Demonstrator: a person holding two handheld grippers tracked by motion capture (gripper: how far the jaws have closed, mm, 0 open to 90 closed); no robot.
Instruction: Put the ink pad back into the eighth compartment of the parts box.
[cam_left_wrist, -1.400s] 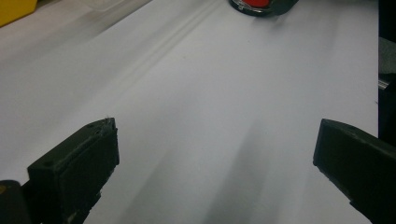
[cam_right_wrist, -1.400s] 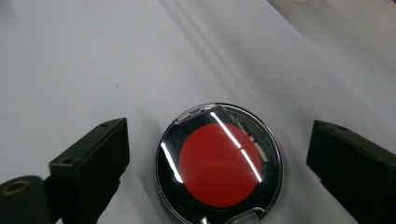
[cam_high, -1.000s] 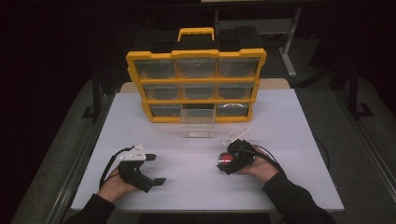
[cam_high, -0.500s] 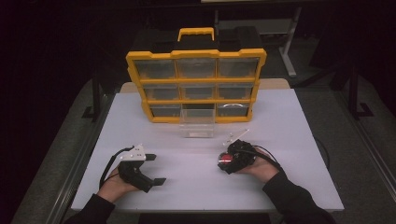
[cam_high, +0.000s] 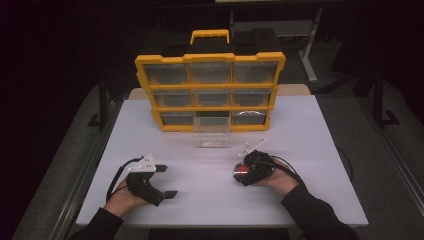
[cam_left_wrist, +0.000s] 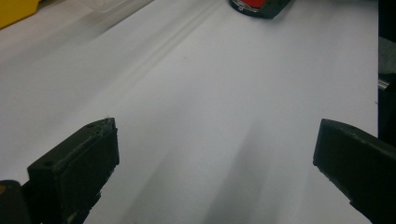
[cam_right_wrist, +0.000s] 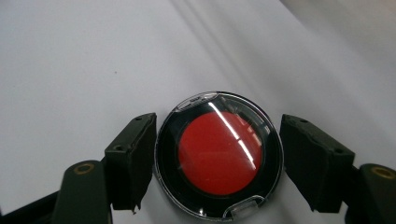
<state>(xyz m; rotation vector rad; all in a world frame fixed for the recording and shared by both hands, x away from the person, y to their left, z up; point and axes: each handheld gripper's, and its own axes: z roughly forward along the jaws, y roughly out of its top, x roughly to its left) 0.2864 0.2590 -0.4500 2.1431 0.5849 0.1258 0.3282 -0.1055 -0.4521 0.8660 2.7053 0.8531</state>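
A round compact with a red centre and clear lid (cam_right_wrist: 219, 156) lies flat on the white bench (cam_high: 310, 130), in the lower right of centre of the high view, between the jaws of the right hand-held gripper (cam_right_wrist: 218, 163). In the right gripper view the left jaw stands touching or all but touching the compact's rim, while the right jaw shows a thin gap; the jaws are therefore partly open and bracket the item without a confirmed clamp. The step in hand appears to be the grasp of the compact. The next move calls for closing the jaws evenly on the rim, as the smooth round case could slip sideways. The left hand-held gripper (cam_high: 159, 181) rests at the lower left of the high view, jaws wide apart and holding nothing, with bare bench between them in its own view. A clear drawer (cam_high: 211, 134) stands pulled out on the bench just before the yellow organiser cabinet (cam_high: 210, 90) at upper centre, whose bottom middle slot is vacant; this is the likely destination.
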